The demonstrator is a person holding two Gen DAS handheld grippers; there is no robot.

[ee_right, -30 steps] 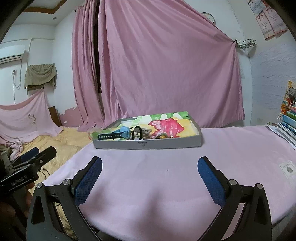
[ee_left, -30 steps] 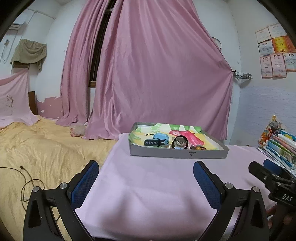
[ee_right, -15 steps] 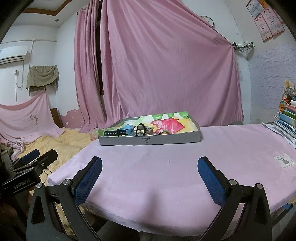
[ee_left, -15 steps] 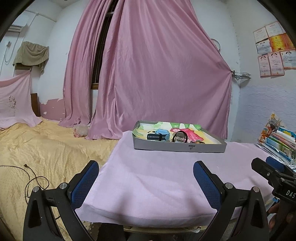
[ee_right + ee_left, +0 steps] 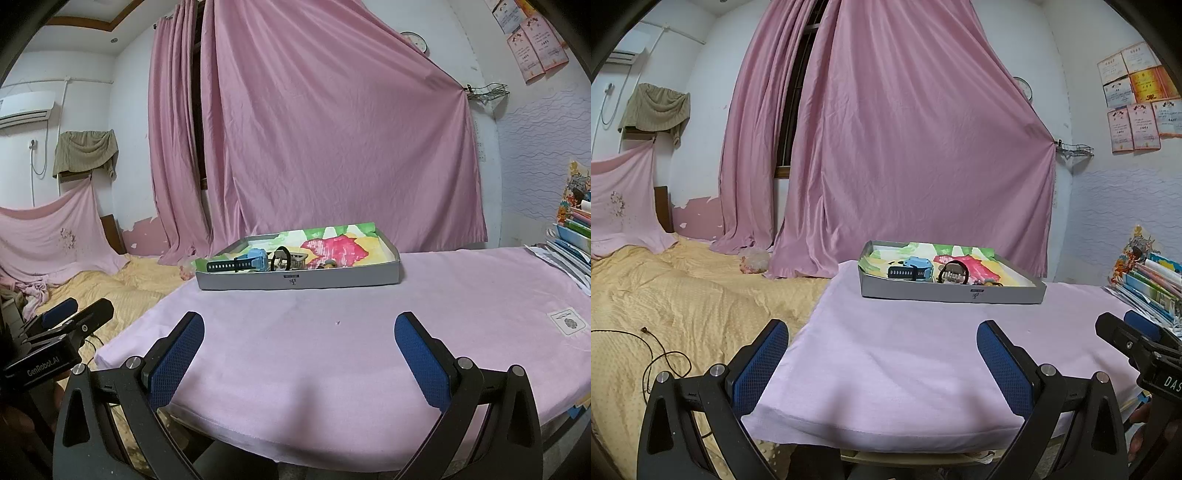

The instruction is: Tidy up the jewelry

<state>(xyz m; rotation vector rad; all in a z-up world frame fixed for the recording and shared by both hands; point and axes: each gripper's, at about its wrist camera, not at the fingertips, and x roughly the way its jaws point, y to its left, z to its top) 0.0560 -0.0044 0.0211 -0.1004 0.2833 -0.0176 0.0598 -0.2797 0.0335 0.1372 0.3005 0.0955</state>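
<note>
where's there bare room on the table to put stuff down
The pink cloth is bare between the tray and the near edge, and right of the tray up to the books. Crowded: the tray's left front, around the watch and the pieces beside it.

The room light is soft and a little dim, with a pink tone. Soft shadows lie on the cloth (image 5: pixel 923 354) near the front edge. Fisheye bends the walls; black corners frame both sharp views.
</note>
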